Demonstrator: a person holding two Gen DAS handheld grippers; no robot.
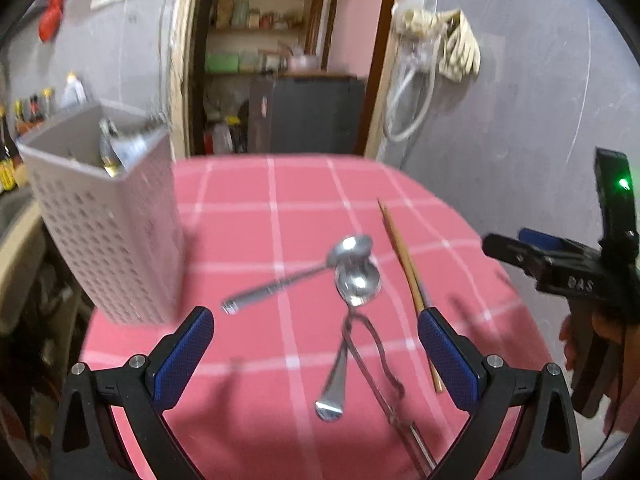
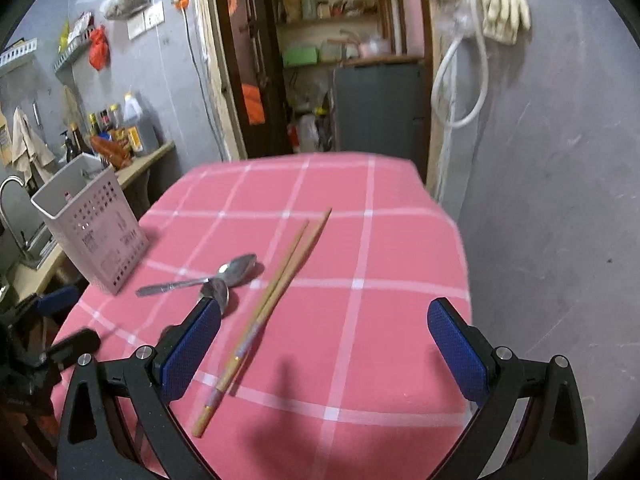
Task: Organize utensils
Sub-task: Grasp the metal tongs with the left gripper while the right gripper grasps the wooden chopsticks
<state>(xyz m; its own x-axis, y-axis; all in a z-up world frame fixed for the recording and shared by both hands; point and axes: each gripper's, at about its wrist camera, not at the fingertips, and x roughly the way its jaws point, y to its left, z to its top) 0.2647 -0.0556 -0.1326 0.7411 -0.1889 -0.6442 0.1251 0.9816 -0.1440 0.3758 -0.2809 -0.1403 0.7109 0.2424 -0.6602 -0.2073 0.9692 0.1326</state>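
Two metal spoons, bowls touching, are seen at the table's centre; two wooden chopsticks are laid side by side to their right; one perforated utensil holder is stood at far left; one wire-handled tool is laid near

A perforated white caddy is standing upright at the left edge of the pink checked cloth, already holding some metal utensils. Two steel spoons are lying on the cloth near it with their bowls overlapping: one spoon is pointing its handle toward the caddy, the other spoon is pointing its handle toward the near edge. Just right of them a pair of wooden chopsticks is lying side by side, tips splaying slightly at the far end.
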